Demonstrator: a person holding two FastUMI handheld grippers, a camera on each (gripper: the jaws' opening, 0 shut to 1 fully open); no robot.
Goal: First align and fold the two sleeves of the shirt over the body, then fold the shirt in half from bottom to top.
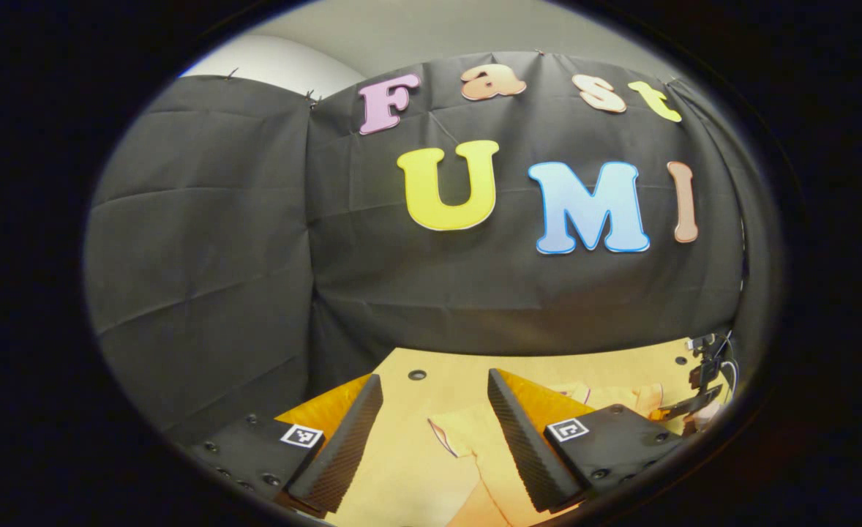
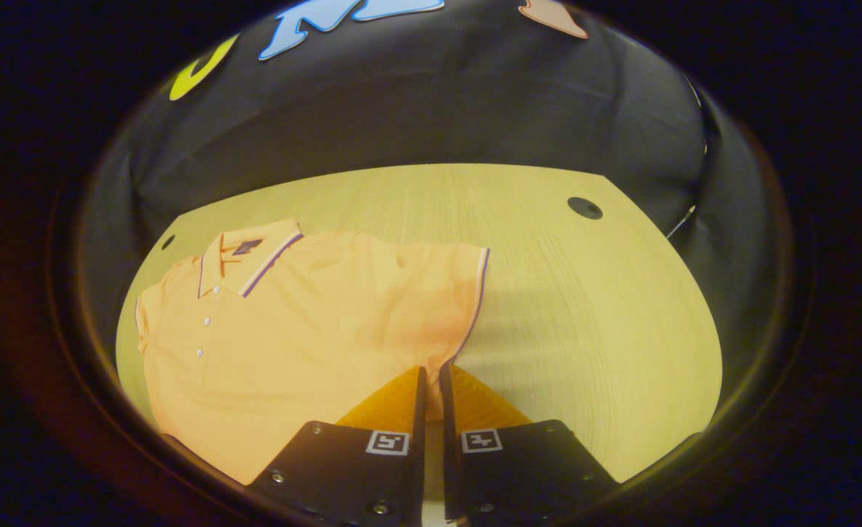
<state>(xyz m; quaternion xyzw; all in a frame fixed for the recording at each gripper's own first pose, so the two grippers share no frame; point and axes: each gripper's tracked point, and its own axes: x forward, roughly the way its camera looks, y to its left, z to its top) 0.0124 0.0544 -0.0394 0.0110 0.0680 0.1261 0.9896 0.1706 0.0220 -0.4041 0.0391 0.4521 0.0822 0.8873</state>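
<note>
left gripper (image 1: 431, 421) hangs wide open and empty over the table (image 1: 438, 366). the orange shirt (image 2: 314, 322) lies flat left of centre, soft and limp; best pinched at a sleeve hem. right gripper (image 2: 431, 384) sits nearly closed at the sleeve edge; cannot tell if it grips cloth.

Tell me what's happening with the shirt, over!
Left gripper jaws open above the table. Right gripper jaws nearly closed at the sleeve edge; a grip can't be confirmed. Orange shirt flat, unfolded. Nothing in the way.
</note>
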